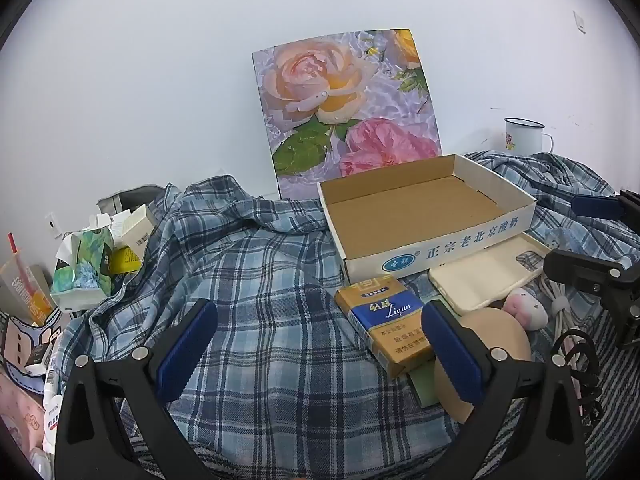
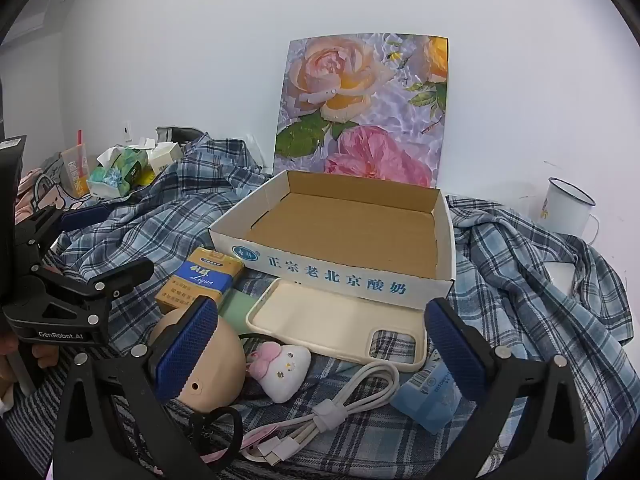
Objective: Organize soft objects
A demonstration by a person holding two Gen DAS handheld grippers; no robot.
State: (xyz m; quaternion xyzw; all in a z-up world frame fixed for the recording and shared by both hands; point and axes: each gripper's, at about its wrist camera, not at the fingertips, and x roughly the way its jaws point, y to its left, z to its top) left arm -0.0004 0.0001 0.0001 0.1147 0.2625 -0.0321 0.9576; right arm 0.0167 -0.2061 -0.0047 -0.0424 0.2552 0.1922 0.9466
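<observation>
i hold my left gripper (image 1: 318,354) spread wide over the blue plaid shirt (image 1: 248,312), nothing between its blue pads; the right-hand pad sits just in front of a gold and blue cigarette pack (image 1: 386,322) and a round beige puff (image 1: 486,354), and i cannot tell whether it touches either. my right gripper (image 2: 320,354) is equally wide open and grips nothing. between its fingers lie the soft pieces: a small white and pink plush toy (image 2: 282,366), a cream phone case (image 2: 340,322) lying open side up against the front wall of the cardboard box (image 2: 340,276), a bundled white cable (image 2: 340,408) and a pale blue packet (image 2: 428,396). its left pad overlaps the beige puff in the right wrist view. a black hair tie (image 2: 218,426) lies near the bottom edge. the box stands open on the shirt, its brown floor bare. behind it a rose-printed board (image 2: 364,108) leans on the white wall. a white enamel mug (image 2: 566,208) stands at far right, a green tissue pack (image 1: 82,272) at far left.
</observation>
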